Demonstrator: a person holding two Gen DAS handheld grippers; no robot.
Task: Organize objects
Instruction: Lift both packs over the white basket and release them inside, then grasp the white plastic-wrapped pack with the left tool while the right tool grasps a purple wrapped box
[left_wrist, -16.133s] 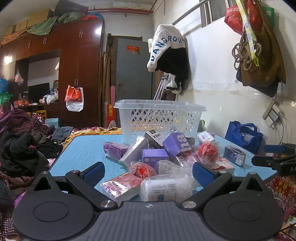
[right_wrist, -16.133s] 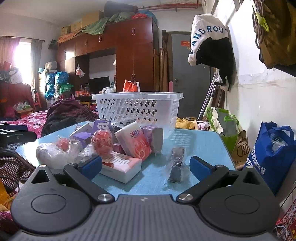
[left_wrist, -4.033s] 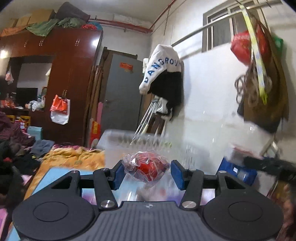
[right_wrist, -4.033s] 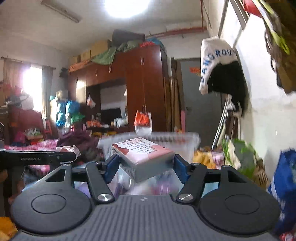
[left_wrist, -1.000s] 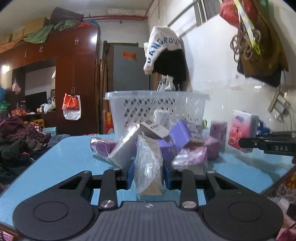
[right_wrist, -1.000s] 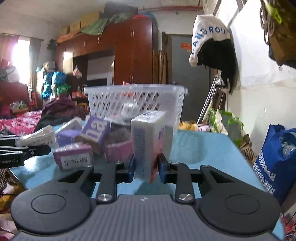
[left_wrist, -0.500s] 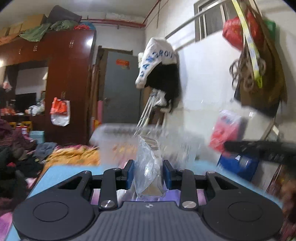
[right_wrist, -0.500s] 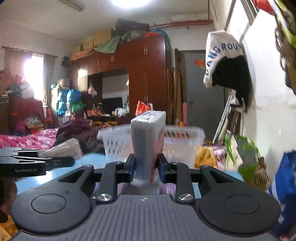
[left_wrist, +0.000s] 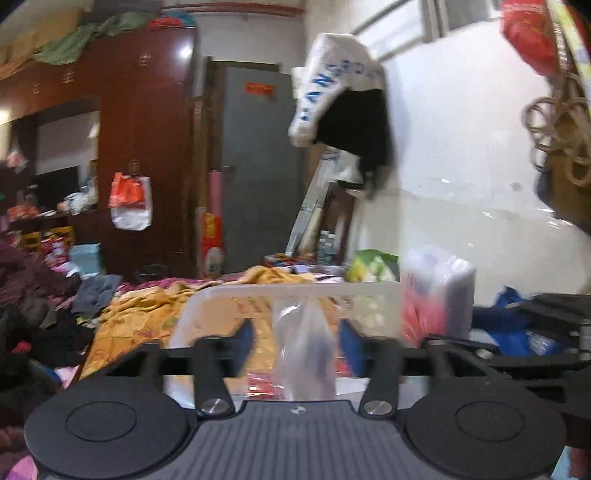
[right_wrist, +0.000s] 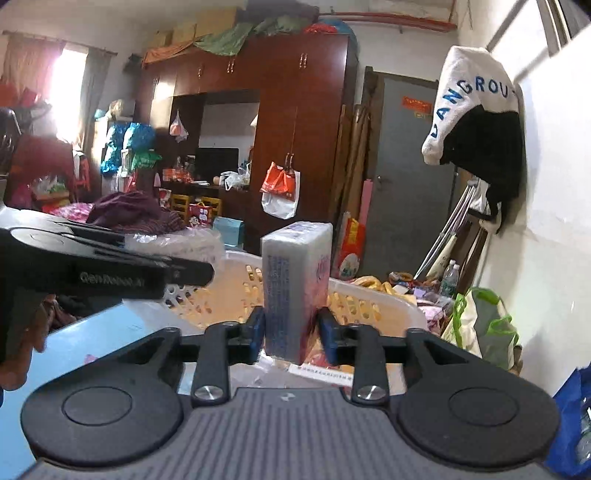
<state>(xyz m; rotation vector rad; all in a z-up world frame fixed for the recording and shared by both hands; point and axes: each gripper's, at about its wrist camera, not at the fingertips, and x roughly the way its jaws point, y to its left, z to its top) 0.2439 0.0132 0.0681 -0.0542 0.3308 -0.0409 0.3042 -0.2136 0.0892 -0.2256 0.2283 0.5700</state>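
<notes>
Both hand-held grippers are raised over the white basket (right_wrist: 373, 295), pointing slightly downward across its near rim.

The left hand-held gripper (left_wrist: 295, 341) has just been opening: its blue pads (left_wrist: 245, 341) now stand apart, with clear gaps on either side of the clear plastic bag (left_wrist: 304, 350) that sits upright between them. The pads no longer press on it. The bag's contents are too blurred to tell, and its lower end is cut off behind the gripper body.

The right hand-held gripper (right_wrist: 291, 334) has likewise just been opening. The wrapped white pack (right_wrist: 295, 288) stands on end between its blue pads (right_wrist: 328, 339); a narrow gap shows at the right pad, while on the left the pad lies so close to the pack that contact cannot be ruled out. The pack's bottom hangs above the basket's inside, where a flat red-and-white box (right_wrist: 325, 369) and some clear wrapping already lie, mostly hidden by the gripper.

In the right wrist view the left device enters from the left edge, and part of the person's hand (right_wrist: 20, 343) shows beneath it. The blue tabletop (right_wrist: 96, 339) shows beside the basket. In the left wrist view the pack appears only as a red-and-white smear at the basket's right end, and the whole frame is softened by motion blur.
</notes>
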